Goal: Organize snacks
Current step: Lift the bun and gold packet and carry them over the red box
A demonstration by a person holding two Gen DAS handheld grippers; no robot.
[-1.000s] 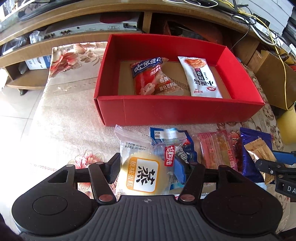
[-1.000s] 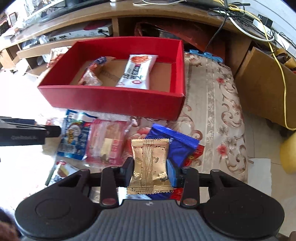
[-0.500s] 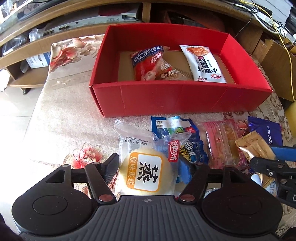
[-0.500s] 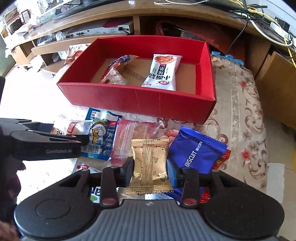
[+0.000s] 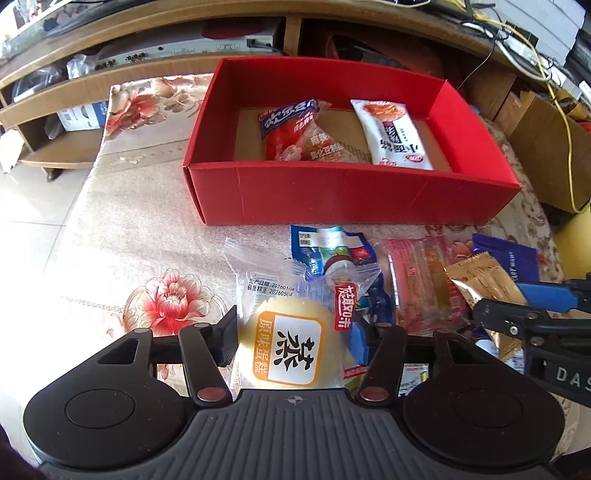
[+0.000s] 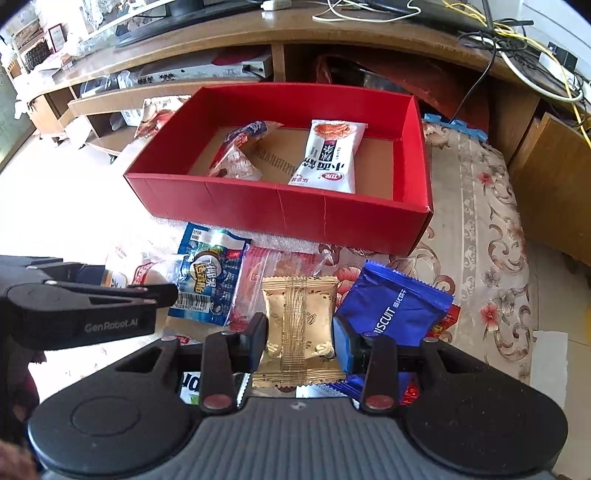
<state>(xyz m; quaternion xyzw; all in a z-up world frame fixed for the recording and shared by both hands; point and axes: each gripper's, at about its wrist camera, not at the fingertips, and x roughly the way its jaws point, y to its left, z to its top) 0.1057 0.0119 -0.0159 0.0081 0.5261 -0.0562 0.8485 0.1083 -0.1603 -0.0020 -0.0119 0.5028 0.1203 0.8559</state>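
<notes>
Behind your work runs a long wooden shelf unit (image 5: 258,22), with cables trailing over its right end. Your surface is a low table under a floral cloth (image 5: 147,229); "desk" hardly fits it. Against the far edge sits the red box (image 5: 351,199), open-topped, so it reads as the collecting bin. It already holds a red-and-blue packet (image 5: 291,129) left of centre and a white packet (image 5: 395,133) to its right, laid flat, with bare floor at both ends for more.

Along the near edge the loose snacks overlap in a row: a blue coconut packet (image 6: 210,284), a pink packet (image 6: 273,273) and a blue biscuit packet (image 6: 391,306).

Your left gripper (image 5: 295,332) has just been closing its jaws and now presses the steamed cake (image 5: 291,347) by its sides. Your right gripper (image 6: 301,336) is clenched on the gold sachet (image 6: 301,317), pinched across its width so the sachet stands upright. Both look ready to carry to the box.
</notes>
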